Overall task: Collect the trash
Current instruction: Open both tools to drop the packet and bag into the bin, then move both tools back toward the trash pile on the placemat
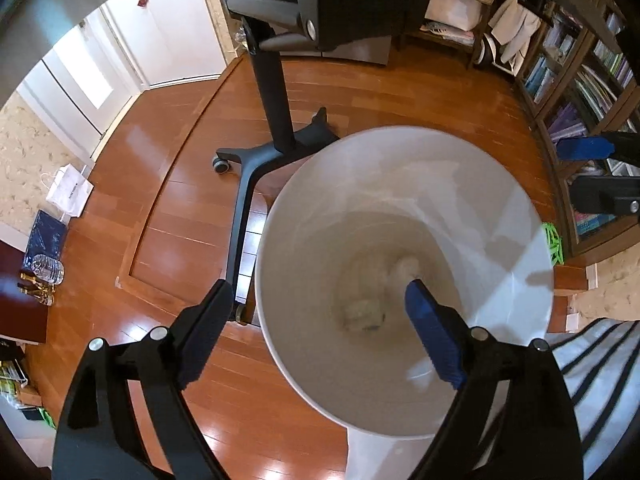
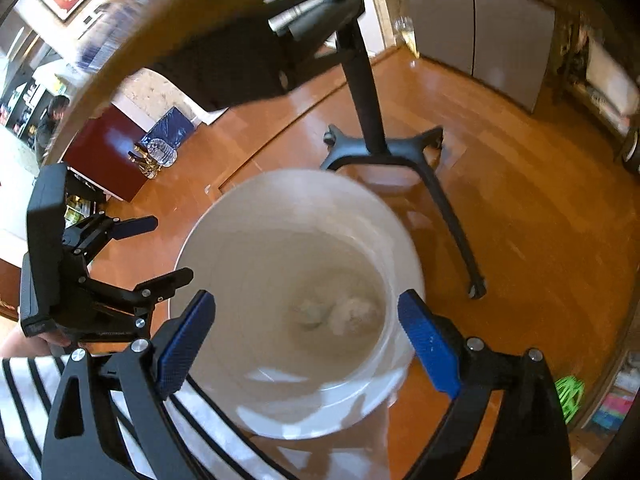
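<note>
Trash point(image 1: 362, 314) lies at the bottom of the white bin point(image 1: 520, 208): crumpled wads, judged light, soft and crushable; pinch any by its bulk. Your left gripper point(image 1: 316, 316) and right gripper point(image 2: 306, 334) hang released and empty above the bin's rim, on glossy wood floor point(image 1: 160, 240) near the black wheeled stand point(image 1: 276, 92).

L gripper point(image 1: 320, 296) points steeply down, jaws wide apart, nothing between the blue pads. R gripper point(image 2: 306, 310) likewise: tilted down, jaws spread, empty. Striped sleeve point(image 2: 24, 392) shows below, probably the person's L arm.
</note>
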The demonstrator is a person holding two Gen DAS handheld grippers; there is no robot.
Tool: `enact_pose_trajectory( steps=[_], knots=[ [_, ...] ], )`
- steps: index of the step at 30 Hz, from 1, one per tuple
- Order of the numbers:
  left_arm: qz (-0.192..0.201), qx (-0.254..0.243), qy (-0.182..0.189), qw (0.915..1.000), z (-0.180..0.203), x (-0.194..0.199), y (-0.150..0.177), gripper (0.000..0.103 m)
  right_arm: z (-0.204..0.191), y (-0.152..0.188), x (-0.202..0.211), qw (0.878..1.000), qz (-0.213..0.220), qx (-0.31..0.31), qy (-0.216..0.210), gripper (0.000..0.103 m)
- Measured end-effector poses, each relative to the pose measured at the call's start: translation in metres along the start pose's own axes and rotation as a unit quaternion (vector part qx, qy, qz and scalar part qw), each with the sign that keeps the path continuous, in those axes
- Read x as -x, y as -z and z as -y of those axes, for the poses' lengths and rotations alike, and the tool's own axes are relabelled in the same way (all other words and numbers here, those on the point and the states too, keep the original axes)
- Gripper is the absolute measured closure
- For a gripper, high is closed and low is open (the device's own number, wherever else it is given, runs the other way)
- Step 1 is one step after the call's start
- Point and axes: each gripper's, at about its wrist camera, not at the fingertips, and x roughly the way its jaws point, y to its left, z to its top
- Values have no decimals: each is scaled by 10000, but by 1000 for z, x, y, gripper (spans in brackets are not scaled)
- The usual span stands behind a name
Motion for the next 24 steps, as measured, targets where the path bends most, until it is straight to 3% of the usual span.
enact_pose_trajectory(
  steps=[6,10,14,19,21,24],
  knots=[
    [476,211,85,9986,0,53,1,14,-19,-4,70,9960,804,385,-45,12],
    [848,291,105,9959,3,90,-2,14,-25,-18,107,9888,1412,426,-208,5],
    [1402,339,-120,9895,4,124,-16,4,-29,-42,122,9810,1876,485,-123,4],
    [1894,674,-286,9792,-13,143,-44,4,-31,-75,109,9772,1977,549,541,4],
    [1934,848,-380,9767,-20,141,-52,4,-33,-88,99,9774,1940,584,607,4],
    [2010,1118,-313,9727,-35,137,-63,4,-35,-102,84,9802,1819,598,513,13]
  ],
)
